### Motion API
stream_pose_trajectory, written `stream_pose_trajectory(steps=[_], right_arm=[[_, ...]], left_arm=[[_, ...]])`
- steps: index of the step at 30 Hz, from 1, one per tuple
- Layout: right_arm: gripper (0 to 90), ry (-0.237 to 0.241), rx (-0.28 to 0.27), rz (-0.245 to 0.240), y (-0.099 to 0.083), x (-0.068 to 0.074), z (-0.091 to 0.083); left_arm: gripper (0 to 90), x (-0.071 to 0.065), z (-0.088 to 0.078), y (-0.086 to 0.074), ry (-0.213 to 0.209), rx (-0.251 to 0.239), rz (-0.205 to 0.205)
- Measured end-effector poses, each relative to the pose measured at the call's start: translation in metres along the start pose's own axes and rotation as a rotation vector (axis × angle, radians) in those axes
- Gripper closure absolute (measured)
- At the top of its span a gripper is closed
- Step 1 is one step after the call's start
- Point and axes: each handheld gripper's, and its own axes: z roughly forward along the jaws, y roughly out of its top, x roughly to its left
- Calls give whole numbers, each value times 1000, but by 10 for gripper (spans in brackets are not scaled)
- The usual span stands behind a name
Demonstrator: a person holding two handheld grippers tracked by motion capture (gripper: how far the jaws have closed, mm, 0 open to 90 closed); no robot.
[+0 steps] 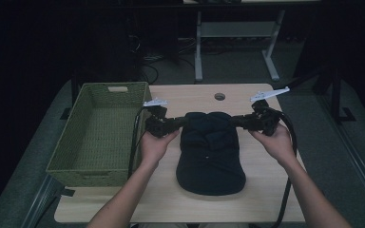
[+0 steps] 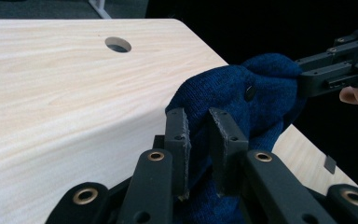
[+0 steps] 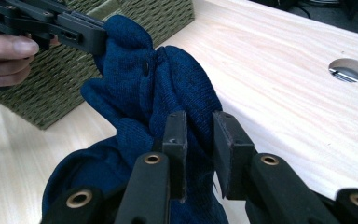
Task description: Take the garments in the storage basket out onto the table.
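A dark blue knit cap (image 1: 211, 152) lies on the wooden table (image 1: 266, 190), brim toward the person. My left gripper (image 1: 185, 121) holds the crown's left side and my right gripper (image 1: 235, 121) holds its right side. In the left gripper view the pads of the left gripper (image 2: 199, 126) pinch a fold of the cap (image 2: 242, 88), and the right gripper (image 2: 335, 70) grips the far end of the fabric. In the right gripper view the right gripper (image 3: 200, 126) pinches the bunched cap (image 3: 135, 93), with the left gripper (image 3: 74, 32) shut on its far edge.
A green woven basket (image 1: 95, 178) stands at the table's left, close to the left hand; it also appears as the basket (image 3: 74, 79) behind the cap. A round cable hole (image 1: 219, 96) sits near the table's far edge. A desk frame stands on the dark floor beyond.
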Motion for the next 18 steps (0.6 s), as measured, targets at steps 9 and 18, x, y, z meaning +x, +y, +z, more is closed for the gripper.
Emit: stream_pose_trajectory(steps=[9,18], right_arm=[[728,16,1,-19,-15,12,-6],[748,57,31,-9,-36,21,-8]], left_arm=[[771,-7,-8,-16,-20,9,12],[804,-14,-8,-35,-57,49,28]])
